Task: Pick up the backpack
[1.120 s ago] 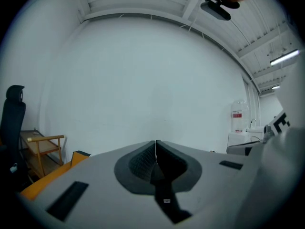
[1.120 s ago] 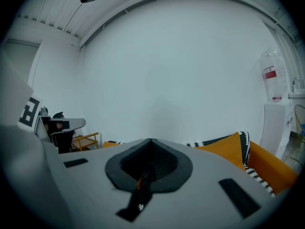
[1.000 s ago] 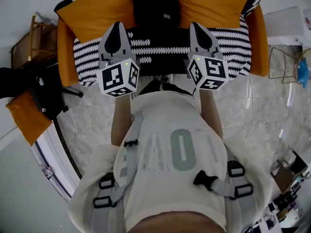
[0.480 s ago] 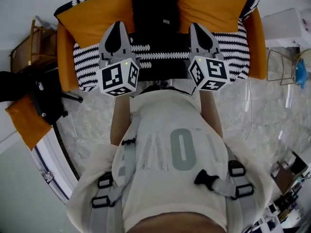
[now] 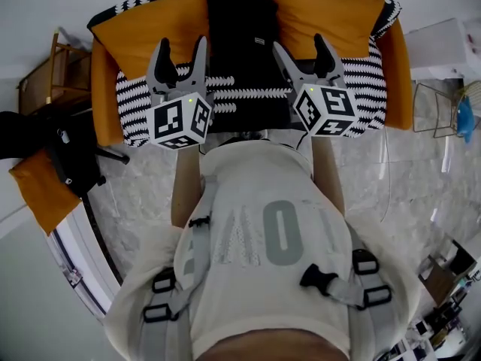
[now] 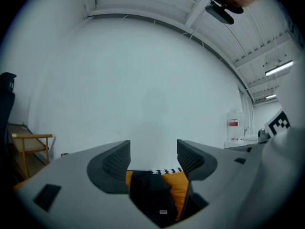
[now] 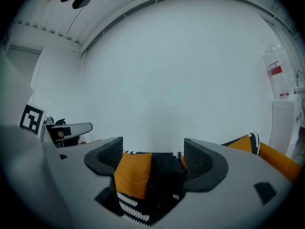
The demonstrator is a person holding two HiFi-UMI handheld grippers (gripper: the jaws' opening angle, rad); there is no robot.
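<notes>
I see the black backpack [image 5: 240, 28] upright at the middle of the sofa [image 5: 101, 104], ahead between my left gripper [image 5: 180, 51] and right gripper [image 5: 301, 47], equally near; both jaws are opening wide, empty.

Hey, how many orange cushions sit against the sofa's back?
2: one orange cushion left of the black backpack, one right of it. Another could be hidden behind the backpack.

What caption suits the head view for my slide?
Left gripper and right gripper, jaws opening and empty, face the black backpack on a striped sofa between orange cushions.
</notes>
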